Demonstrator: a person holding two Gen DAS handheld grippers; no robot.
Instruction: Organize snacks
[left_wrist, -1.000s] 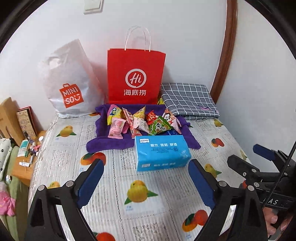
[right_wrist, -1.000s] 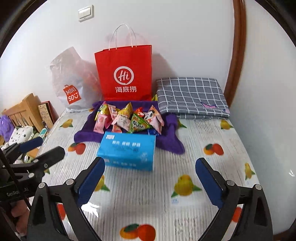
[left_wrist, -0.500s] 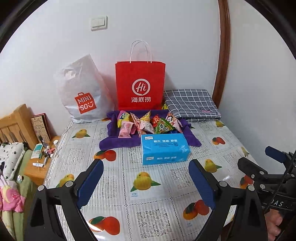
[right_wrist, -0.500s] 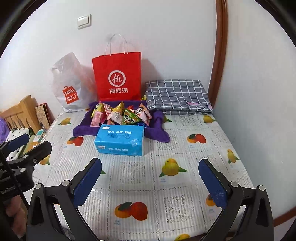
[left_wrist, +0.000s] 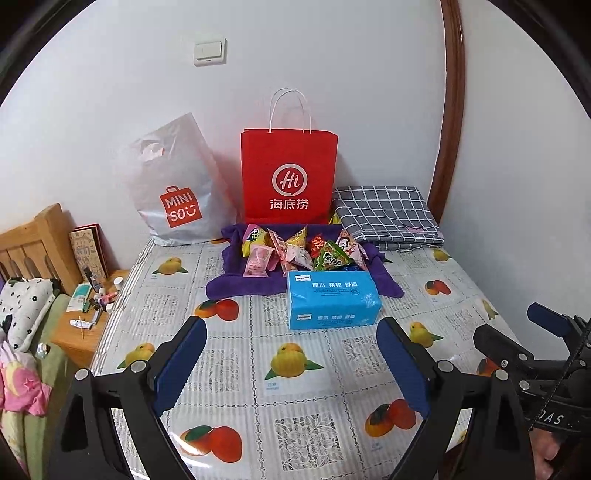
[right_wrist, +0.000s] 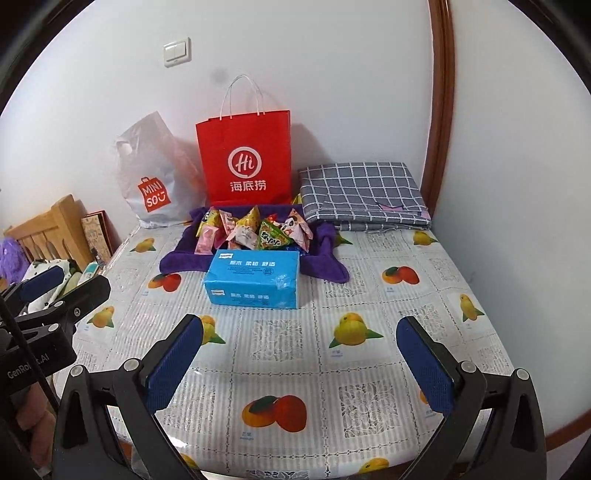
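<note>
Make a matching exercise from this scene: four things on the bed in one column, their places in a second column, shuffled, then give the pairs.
Things
1. red paper bag
2. blue tissue pack
3. checked folded cloth
4. snack packets

Places
A. lying on the purple towel
B. in the far right corner of the bed
C. standing against the wall behind the towel
D. nearest the camera, at the towel's front edge

Pairs: 1-C, 2-D, 3-B, 4-A

My left gripper (left_wrist: 291, 363) and right gripper (right_wrist: 301, 363) are black frames with silver screws, blue pads (right_wrist: 173, 360), and white lettering.
</note>
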